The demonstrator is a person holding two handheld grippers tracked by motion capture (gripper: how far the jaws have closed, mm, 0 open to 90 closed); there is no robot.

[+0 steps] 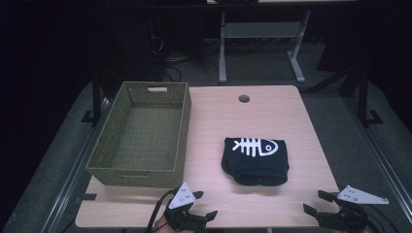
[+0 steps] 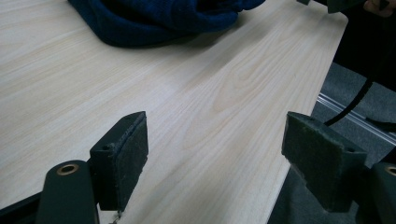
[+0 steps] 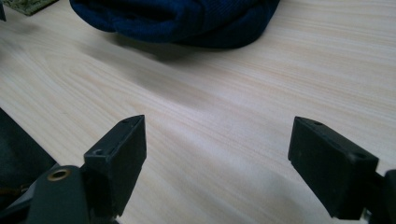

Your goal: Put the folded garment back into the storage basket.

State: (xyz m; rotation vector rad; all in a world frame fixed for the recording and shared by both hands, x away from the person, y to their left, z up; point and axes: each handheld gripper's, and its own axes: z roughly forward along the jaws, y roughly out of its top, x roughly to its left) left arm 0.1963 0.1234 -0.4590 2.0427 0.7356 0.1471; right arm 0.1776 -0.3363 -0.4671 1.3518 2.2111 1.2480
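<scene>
**Folded garment could come undone on a one-sided pick**

Nearest, the left hand-held gripper (image 1: 203, 205) and right hand-held gripper (image 1: 321, 203) hover at the bench (image 1: 214, 121) front edge, jaws wide apart, holding nothing. Beyond them lies the folded dark fishbone-print garment (image 1: 256, 160) (mid-bench). Pinching one layer would likely unfold it. Farthest left, the woven basket (image 1: 141, 133) overhangs the bench edge.

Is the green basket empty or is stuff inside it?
Empty. In the high view the green basket shows only its bare woven bottom; the folded dark garment lies beside it.
</scene>
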